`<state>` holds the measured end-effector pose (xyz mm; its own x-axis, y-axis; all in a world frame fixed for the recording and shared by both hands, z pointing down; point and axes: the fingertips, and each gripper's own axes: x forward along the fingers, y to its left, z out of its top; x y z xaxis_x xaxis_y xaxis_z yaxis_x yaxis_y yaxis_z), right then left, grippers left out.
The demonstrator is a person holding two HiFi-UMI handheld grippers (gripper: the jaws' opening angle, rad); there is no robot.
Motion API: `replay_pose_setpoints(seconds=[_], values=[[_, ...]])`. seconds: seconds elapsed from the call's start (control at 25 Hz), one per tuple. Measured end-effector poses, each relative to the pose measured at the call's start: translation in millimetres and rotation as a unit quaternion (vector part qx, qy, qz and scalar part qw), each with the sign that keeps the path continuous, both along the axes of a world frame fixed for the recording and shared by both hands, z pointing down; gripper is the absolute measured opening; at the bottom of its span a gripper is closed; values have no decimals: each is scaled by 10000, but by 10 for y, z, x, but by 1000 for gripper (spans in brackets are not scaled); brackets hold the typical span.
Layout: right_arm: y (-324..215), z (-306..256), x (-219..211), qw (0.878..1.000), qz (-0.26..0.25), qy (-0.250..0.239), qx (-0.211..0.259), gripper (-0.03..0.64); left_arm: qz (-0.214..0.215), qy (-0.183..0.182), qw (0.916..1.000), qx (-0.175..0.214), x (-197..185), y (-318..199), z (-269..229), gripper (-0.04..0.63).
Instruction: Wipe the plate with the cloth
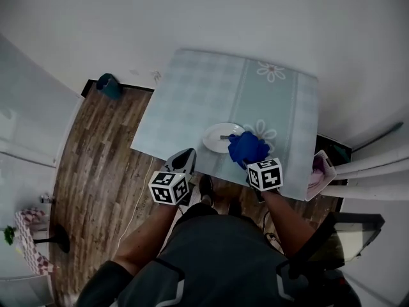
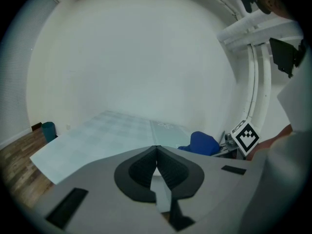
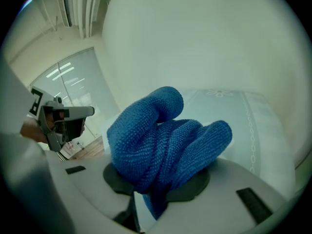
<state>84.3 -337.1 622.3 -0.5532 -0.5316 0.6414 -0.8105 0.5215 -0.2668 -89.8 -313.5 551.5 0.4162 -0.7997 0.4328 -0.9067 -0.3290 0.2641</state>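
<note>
- Overhead, a white plate (image 1: 216, 135) sits near the front edge of a table (image 1: 192, 101) covered in a pale checked cloth with daisy prints.
- A thin metal utensil (image 1: 225, 137) lies across the plate; its far end runs under the blue cloth and cannot be made out.
- The right gripper (image 3: 159, 182) has its jaws clamped on a bunched blue microfibre cloth (image 3: 163, 140), whose folds bulge up and forward over both dark pads.
- From the head view, that cloth covers the plate's right rim; whether it presses on the plate cannot be told.
- The left gripper (image 2: 157, 149) has its jaws drawn together, ribbed pads meeting at the tips with nothing between them.
- It hangs at the table's front edge, just left of the plate and apart from it.
- In the left gripper view, the blue cloth shows ahead to the right, with the right gripper's marker cube (image 2: 246, 136) just beside it.
- In the right gripper view, the left gripper appears at the far left, above the wood floor (image 3: 90, 147).
- A teal bin (image 1: 110, 85) stands on the floor by the table's far left corner, against the wall.
- The person's dark shoes (image 1: 206, 188) show under the table's front edge, between the two grippers.
</note>
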Motion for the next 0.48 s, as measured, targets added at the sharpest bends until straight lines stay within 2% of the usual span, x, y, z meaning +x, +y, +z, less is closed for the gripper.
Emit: replay_pose_setpoints(seconds=[0.16,0.36,0.48], values=[[2,-541,44,9976,-8,-382,582,118,50,-86,9997,244,61,99,-228,9],[128,-1229,49,9881,248,-933,1202,118,215,-131,9983,524,24,182,-594,9],[231,-1507,-30,9834,201,-943,1534,118,260,-253,9960,821,-46,193,-830,9]])
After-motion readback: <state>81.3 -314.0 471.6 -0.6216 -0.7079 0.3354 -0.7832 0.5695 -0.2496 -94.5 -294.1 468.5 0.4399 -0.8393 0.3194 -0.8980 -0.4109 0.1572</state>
